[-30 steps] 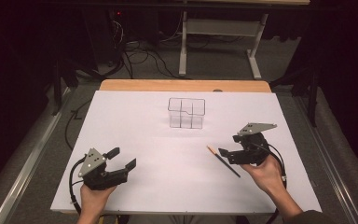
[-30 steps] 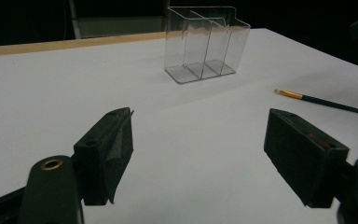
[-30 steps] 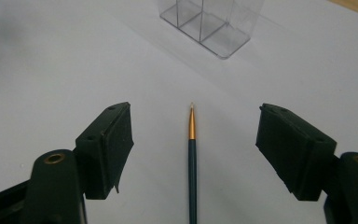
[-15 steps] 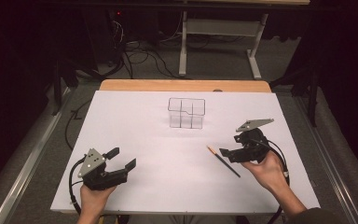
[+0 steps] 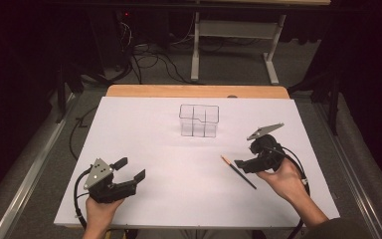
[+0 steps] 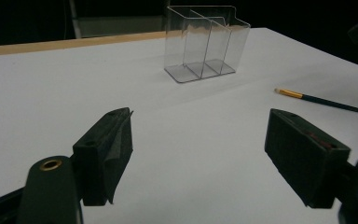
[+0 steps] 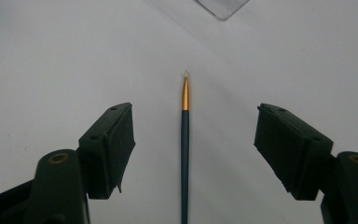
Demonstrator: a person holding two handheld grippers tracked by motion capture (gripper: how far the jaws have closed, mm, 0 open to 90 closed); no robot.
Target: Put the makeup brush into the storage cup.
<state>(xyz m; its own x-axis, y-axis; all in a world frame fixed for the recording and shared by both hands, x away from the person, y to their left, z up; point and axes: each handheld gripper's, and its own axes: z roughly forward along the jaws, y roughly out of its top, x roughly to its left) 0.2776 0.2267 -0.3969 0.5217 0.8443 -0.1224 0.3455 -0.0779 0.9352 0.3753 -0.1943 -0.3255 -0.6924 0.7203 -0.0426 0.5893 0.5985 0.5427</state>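
Note:
A thin dark-green brush (image 5: pixel 238 172) with a gold ferrule lies flat on the white table top, right of centre. My right gripper (image 5: pixel 243 162) hovers just over its near end, open. In the right gripper view the brush (image 7: pixel 185 140) runs straight up between the jaws of the right gripper (image 7: pixel 195 116), touching neither pad; the jaws have just been closing a little. A clear plastic organizer (image 5: pixel 199 121) with several compartments stands upright at mid-table. My left gripper (image 5: pixel 132 168) rests at the front left, open and empty. The left gripper view looks between the left gripper's (image 6: pixel 198 144) jaws at the organizer (image 6: pixel 205 44) and the brush (image 6: pixel 324 101).
A white sheet (image 5: pixel 144 129) covers the table; a wooden strip (image 5: pixel 194 91) shows along the far edge. Beyond are a dark floor, cables and a white stand (image 5: pixel 234 35). A corner of the organizer (image 7: pixel 223 7) shows at the top of the right gripper view.
My right gripper has edged slightly left, toward the brush. The left gripper, brush and organizer have stayed put.

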